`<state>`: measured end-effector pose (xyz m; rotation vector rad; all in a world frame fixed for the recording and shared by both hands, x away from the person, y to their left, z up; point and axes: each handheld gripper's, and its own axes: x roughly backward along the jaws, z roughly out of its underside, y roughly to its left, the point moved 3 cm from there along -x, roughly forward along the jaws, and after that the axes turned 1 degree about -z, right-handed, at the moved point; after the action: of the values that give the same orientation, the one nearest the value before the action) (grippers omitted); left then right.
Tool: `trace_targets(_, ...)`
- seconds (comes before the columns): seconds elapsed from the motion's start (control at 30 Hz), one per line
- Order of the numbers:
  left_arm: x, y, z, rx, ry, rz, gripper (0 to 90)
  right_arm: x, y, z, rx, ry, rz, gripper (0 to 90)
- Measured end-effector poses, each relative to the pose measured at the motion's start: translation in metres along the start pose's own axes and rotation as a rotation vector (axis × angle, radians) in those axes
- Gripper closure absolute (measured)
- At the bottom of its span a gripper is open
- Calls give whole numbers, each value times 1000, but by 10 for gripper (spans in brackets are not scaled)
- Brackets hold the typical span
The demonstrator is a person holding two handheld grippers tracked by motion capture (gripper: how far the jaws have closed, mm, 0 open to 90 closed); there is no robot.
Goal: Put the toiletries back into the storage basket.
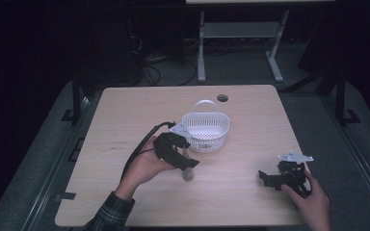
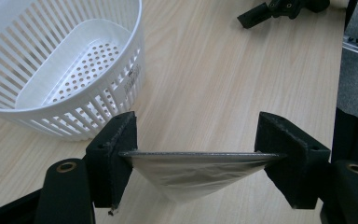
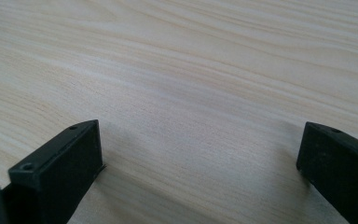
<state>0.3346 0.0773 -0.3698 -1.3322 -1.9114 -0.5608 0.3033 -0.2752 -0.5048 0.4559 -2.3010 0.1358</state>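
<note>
High view: at mid-table, the left gripper (image 1: 185, 162) holds a silvery pouch (image 1: 188, 172) just near of the white basket (image 1: 205, 131); the right gripper (image 1: 270, 179) rests at the near right. Left gripper view: jaws pinch the pouch's flat edge, best kept level when lifting toward the basket. Right gripper view: jaws wide, empty, above the table (image 3: 191, 70).

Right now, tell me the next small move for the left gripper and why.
Probably carry the left gripper over the white basket and open it. Its jaws pinch a thin silvery pouch just above the table, and the basket beside it sits empty.
</note>
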Motion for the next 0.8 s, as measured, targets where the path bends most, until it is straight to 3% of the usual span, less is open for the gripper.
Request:
trace_targets(0.5, 13, 11, -7, 8, -7, -17, 294, 0, 0, 0, 0, -2, 1, 0)
trace_targets(0.8, 22, 20, -13, 33, -23, -30, 294, 0, 0, 0, 1, -1, 0, 0)
